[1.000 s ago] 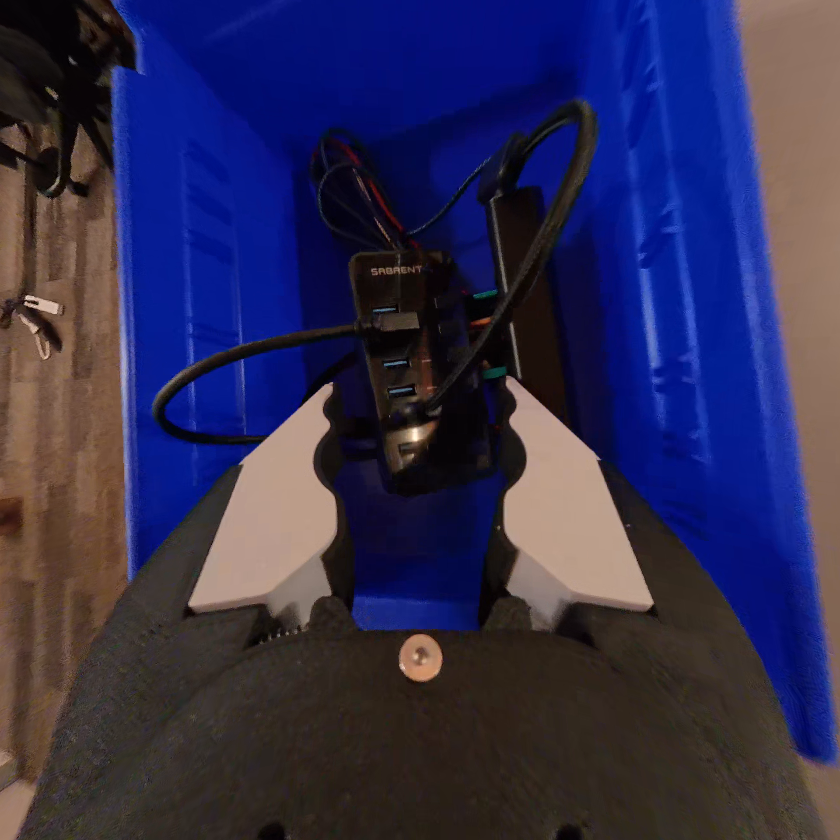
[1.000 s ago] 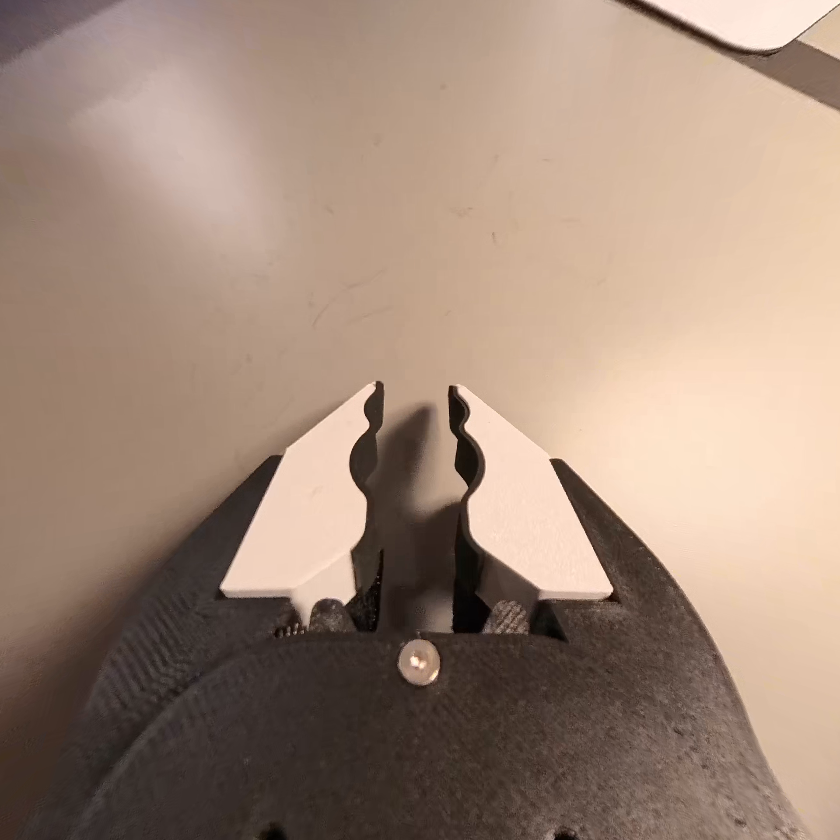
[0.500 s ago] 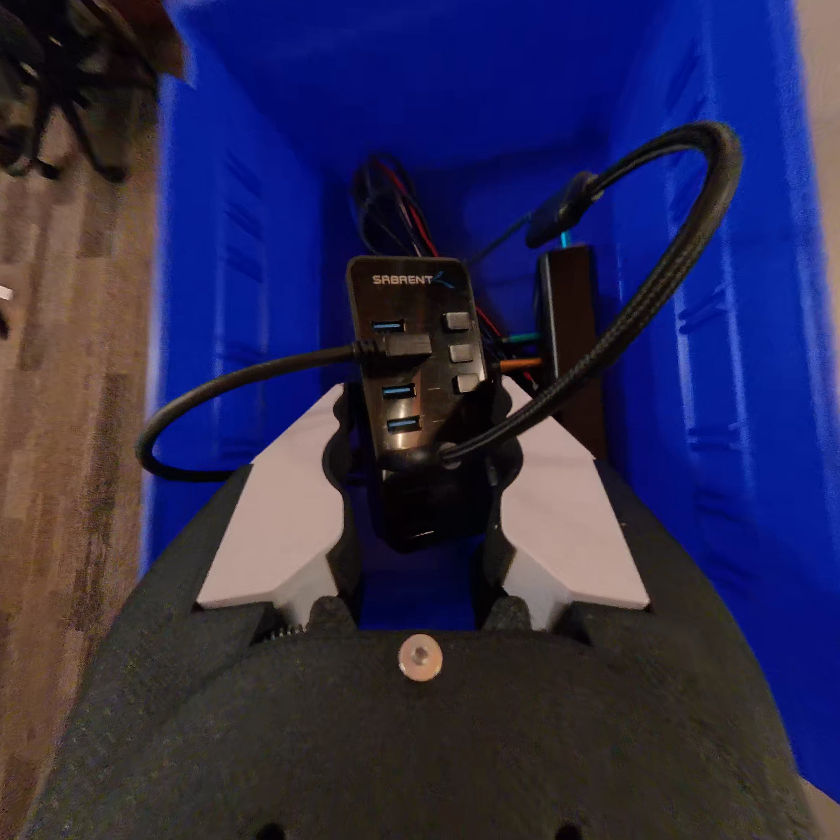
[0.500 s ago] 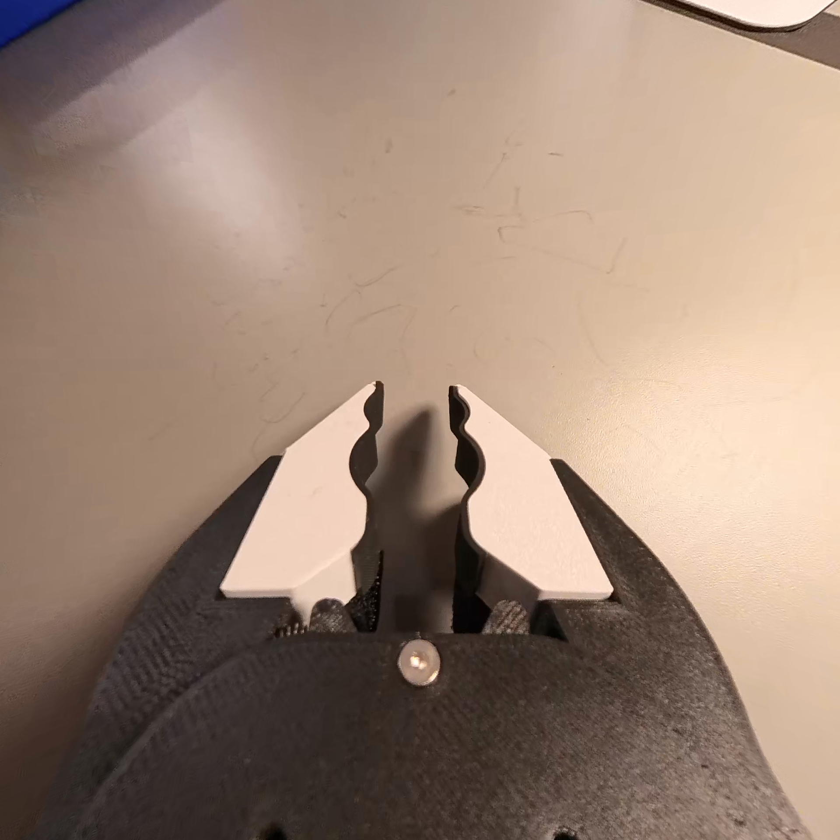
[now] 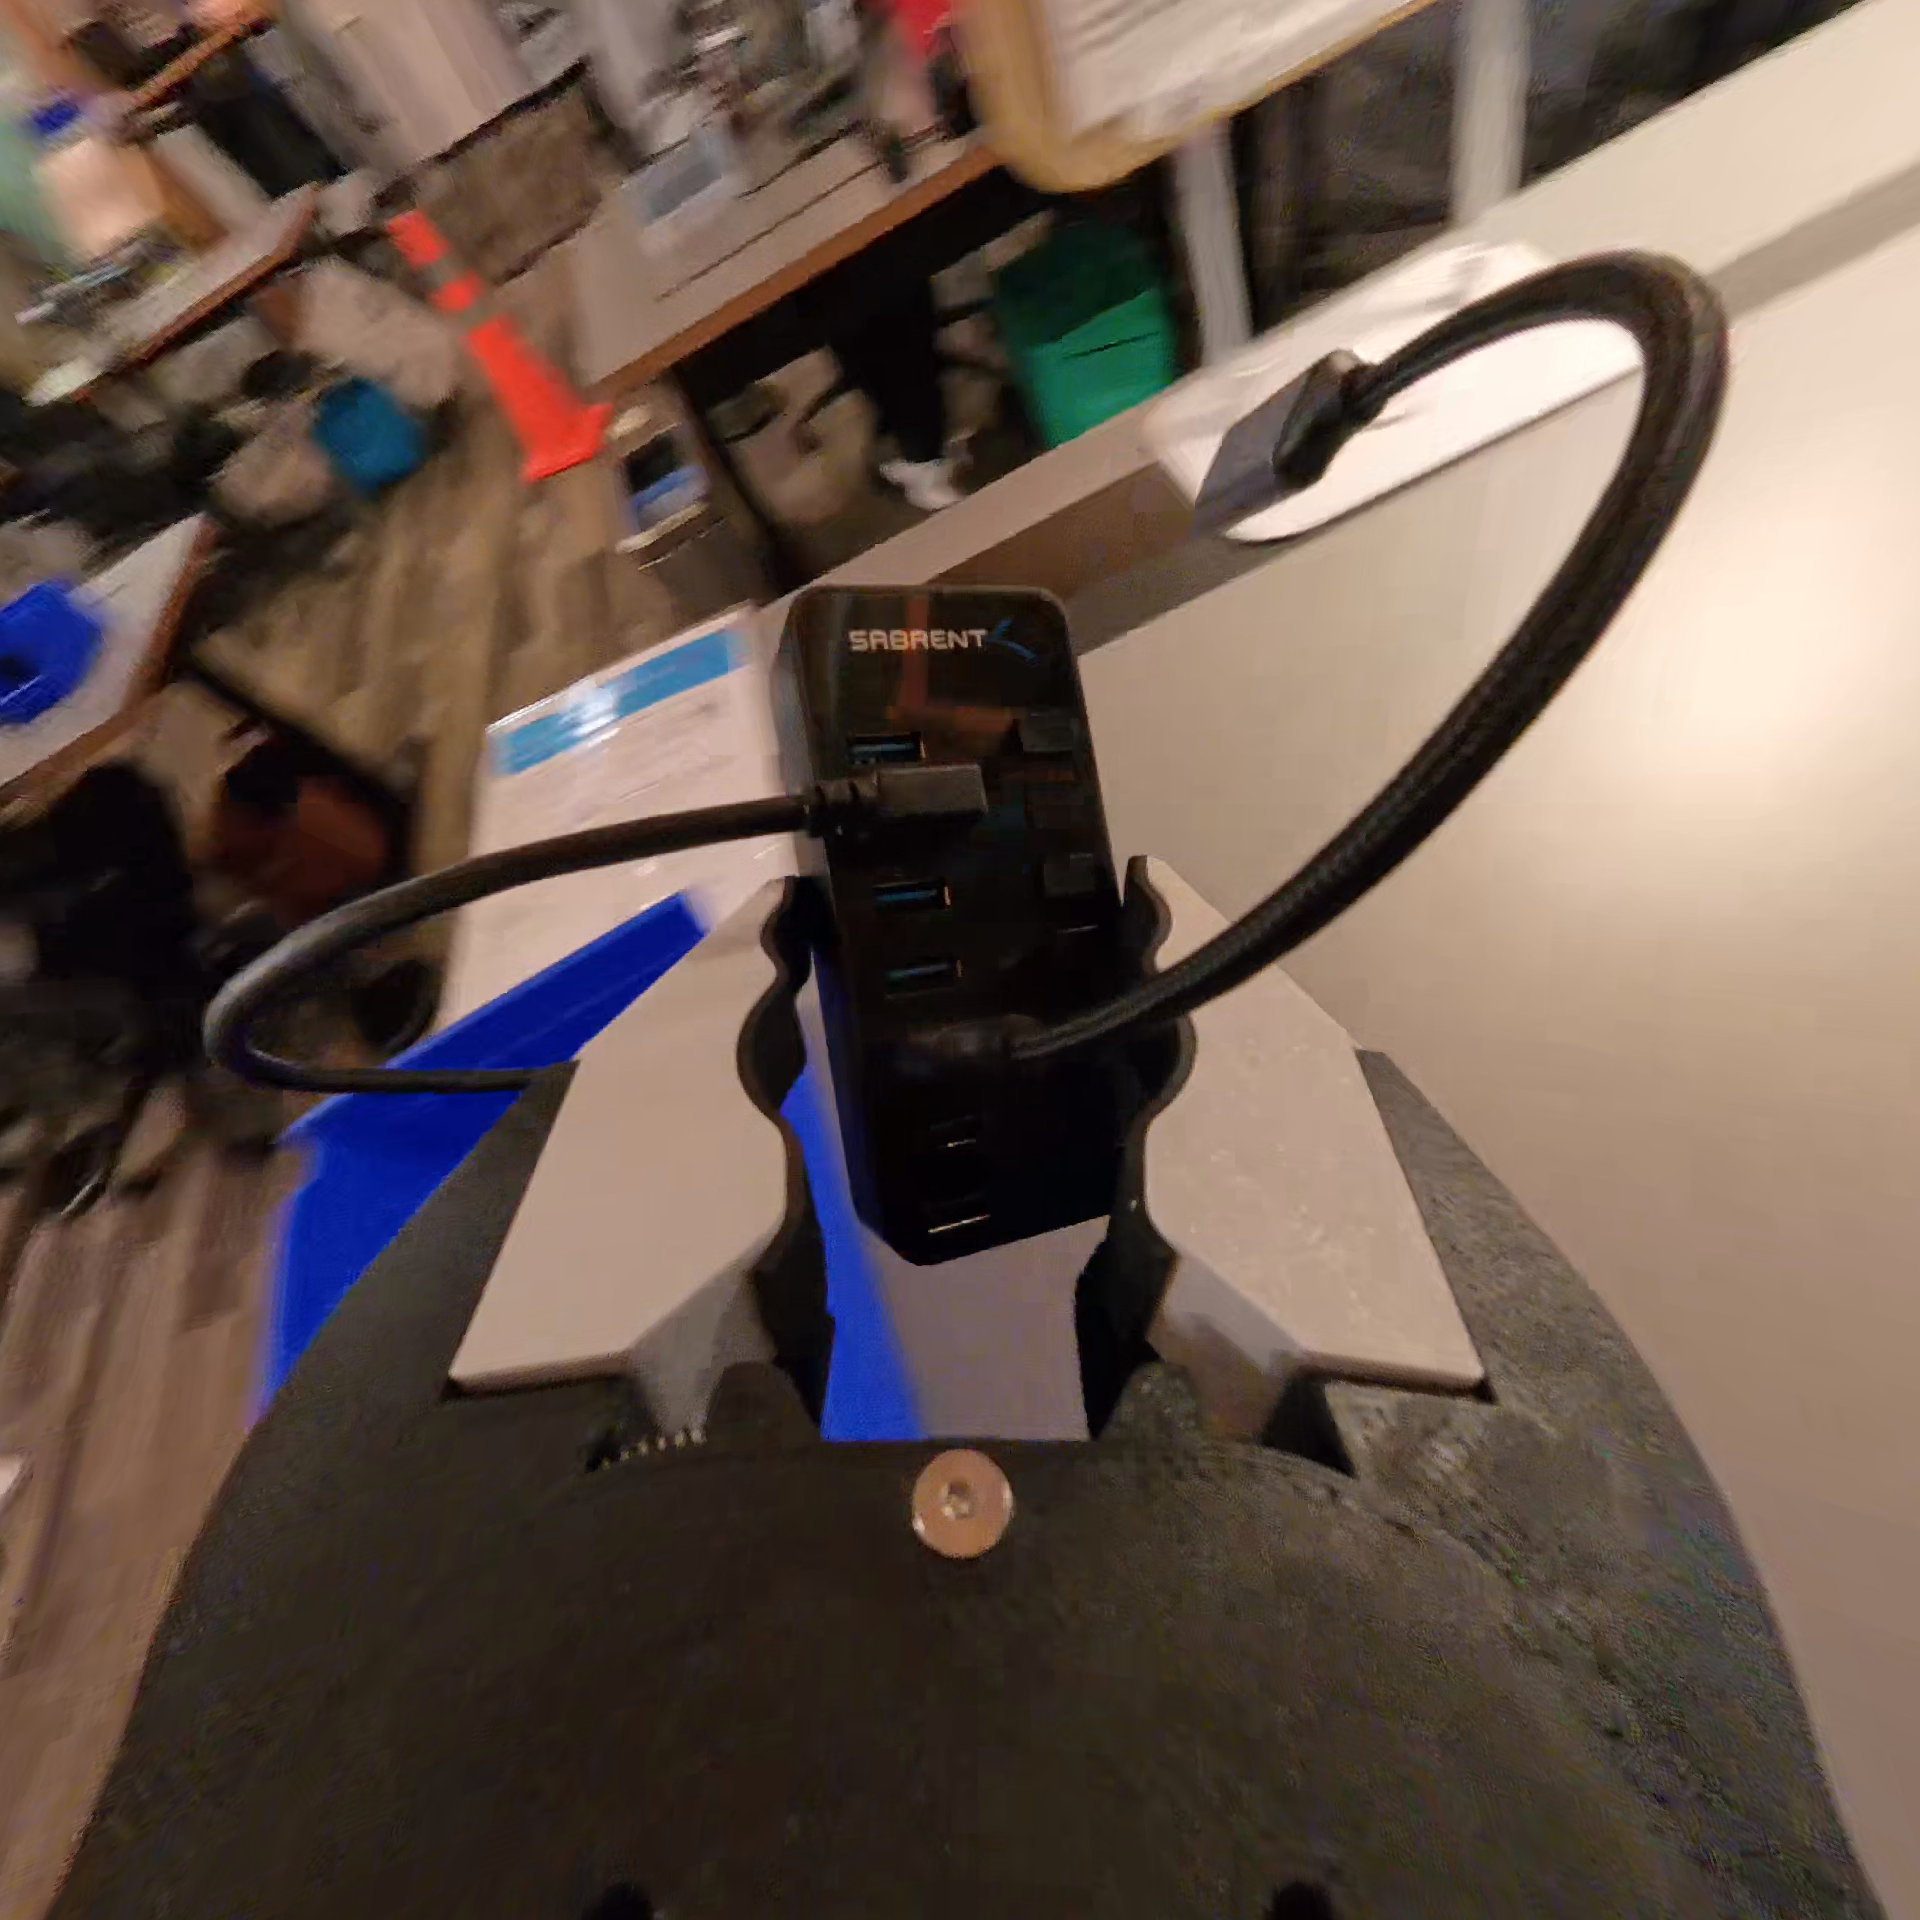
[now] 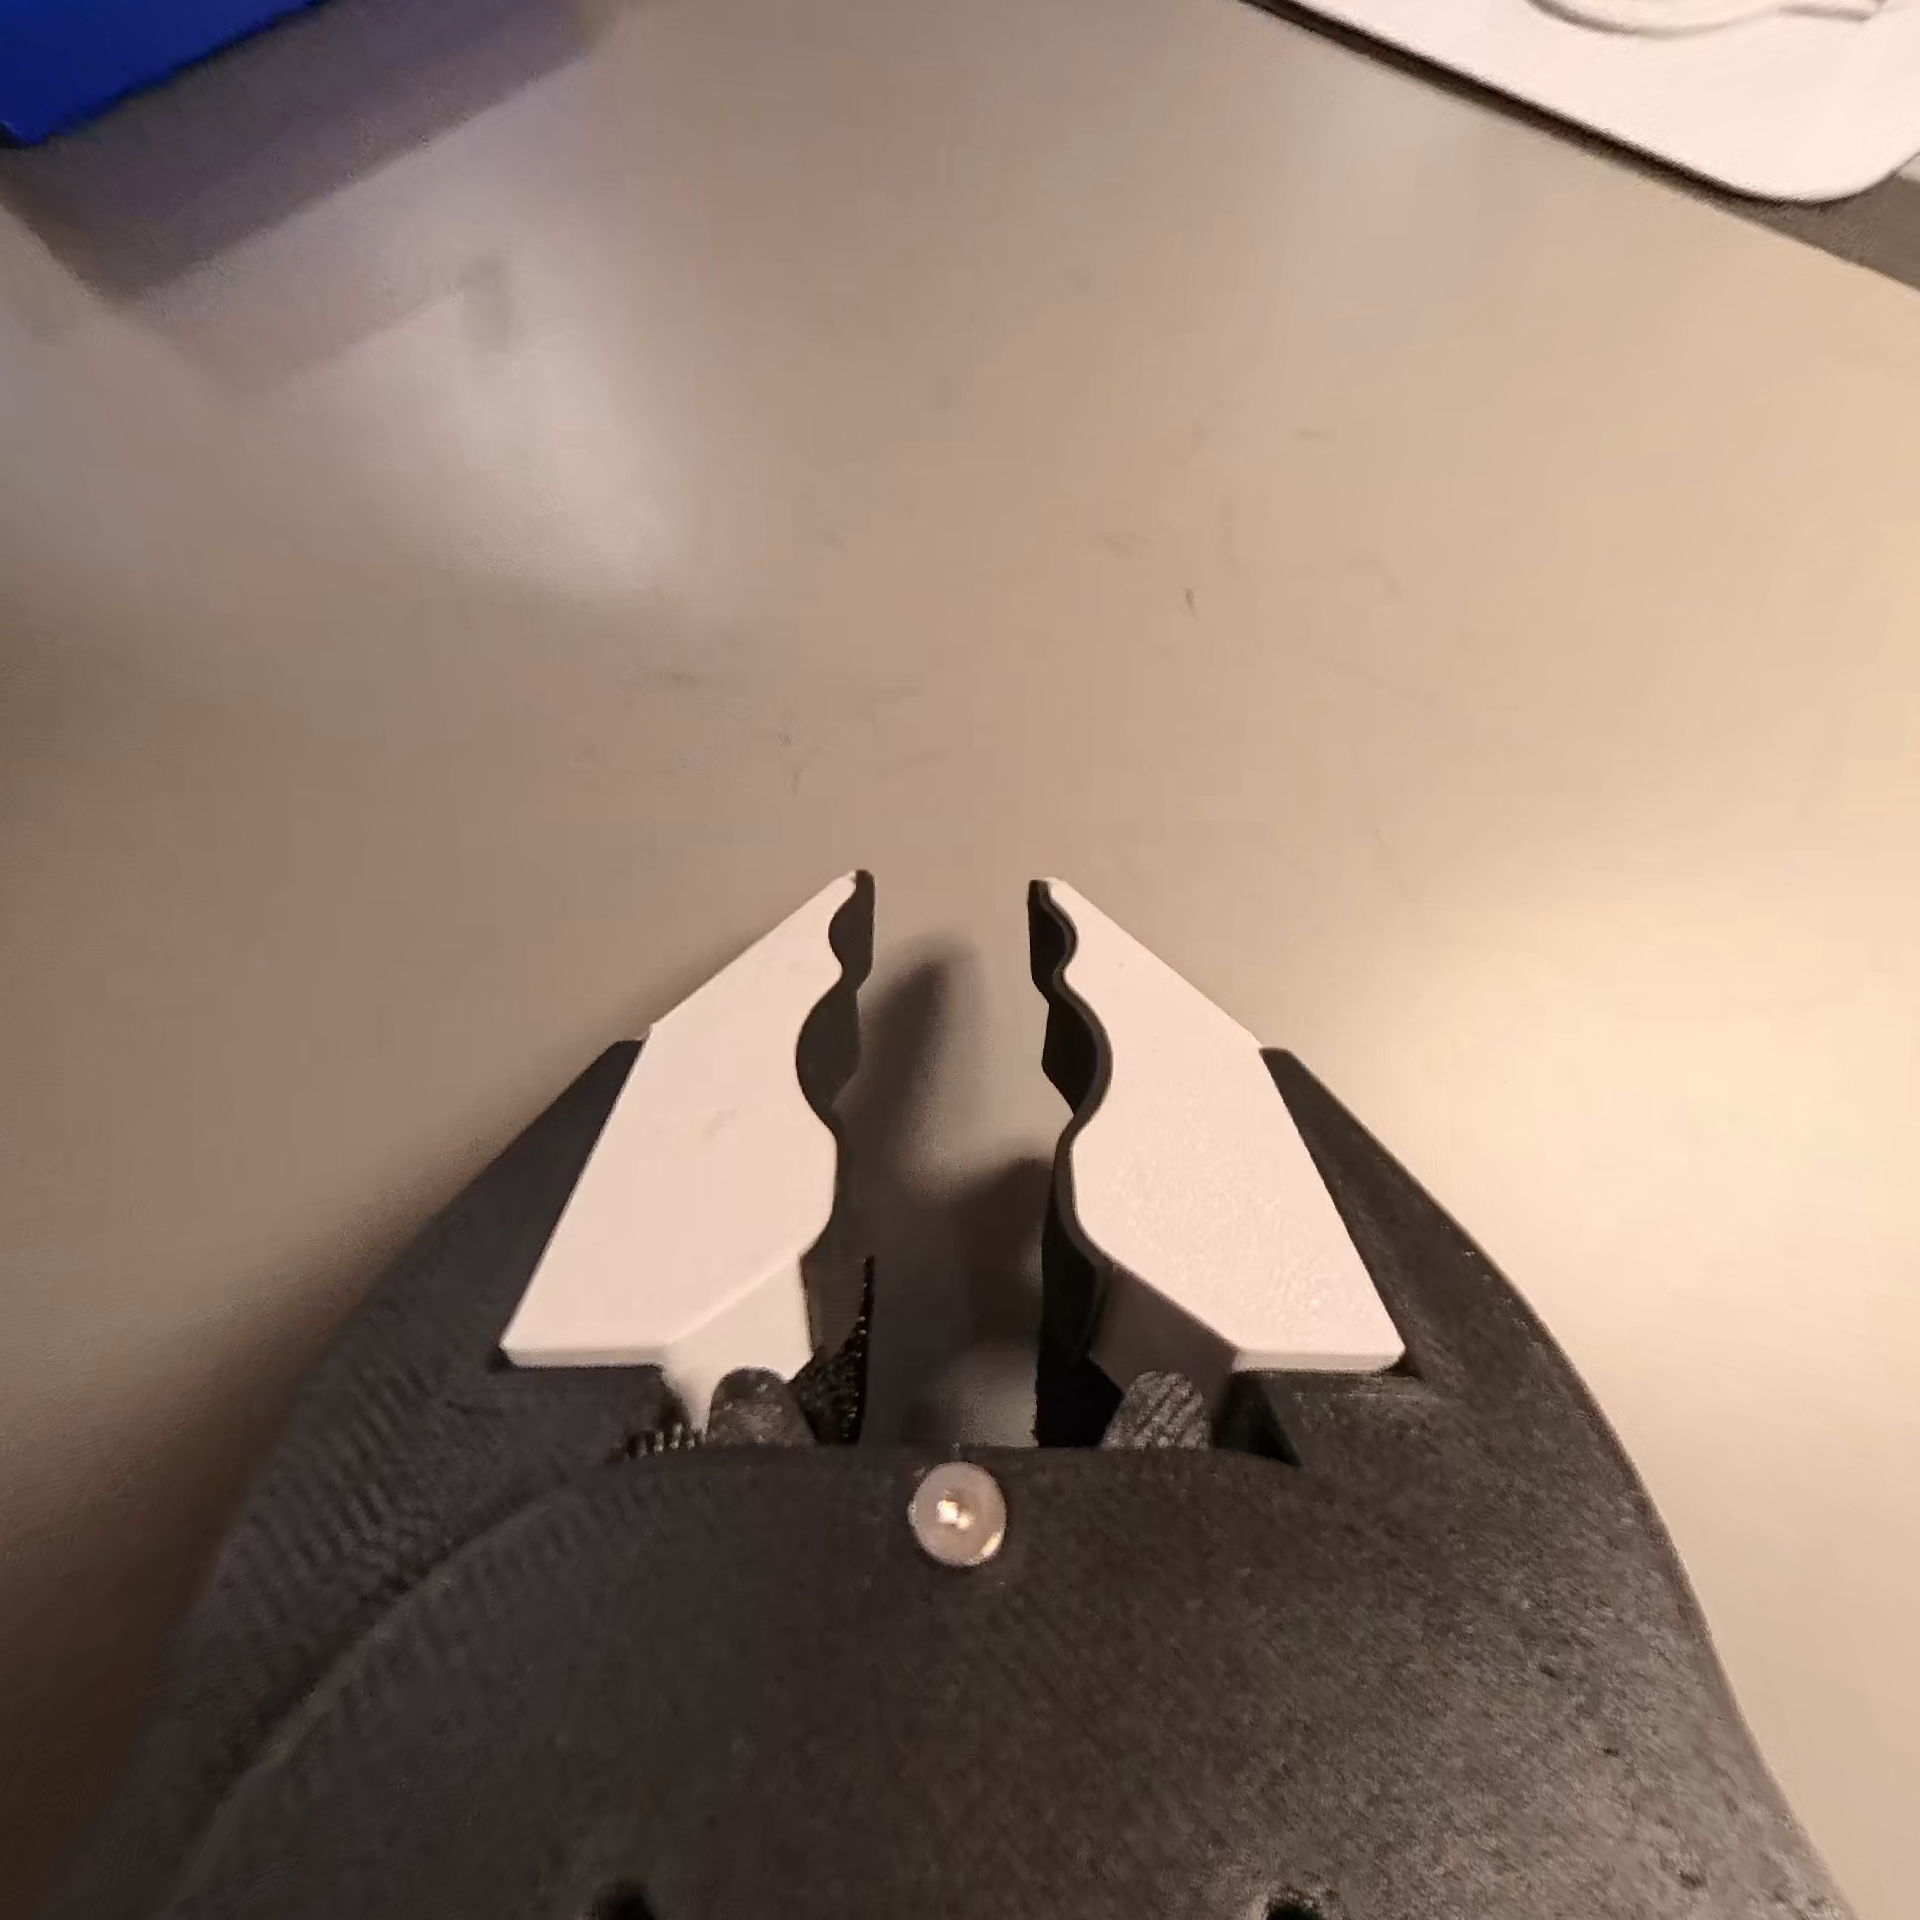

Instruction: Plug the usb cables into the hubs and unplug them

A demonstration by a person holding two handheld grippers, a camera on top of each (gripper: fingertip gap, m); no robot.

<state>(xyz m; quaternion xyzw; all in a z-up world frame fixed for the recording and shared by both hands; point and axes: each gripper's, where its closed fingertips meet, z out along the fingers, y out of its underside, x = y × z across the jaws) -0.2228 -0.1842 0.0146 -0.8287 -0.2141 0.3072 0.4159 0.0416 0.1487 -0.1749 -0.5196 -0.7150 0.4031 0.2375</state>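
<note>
left gripper pinches the black hub by its sides, held above the table, ports showing, likely for plugging; right gripper hovers slightly parted, empty.

Left wrist view looks level over the table; right looks down close

right tool: bare table ahead | left tool: braided cable loops right
</note>
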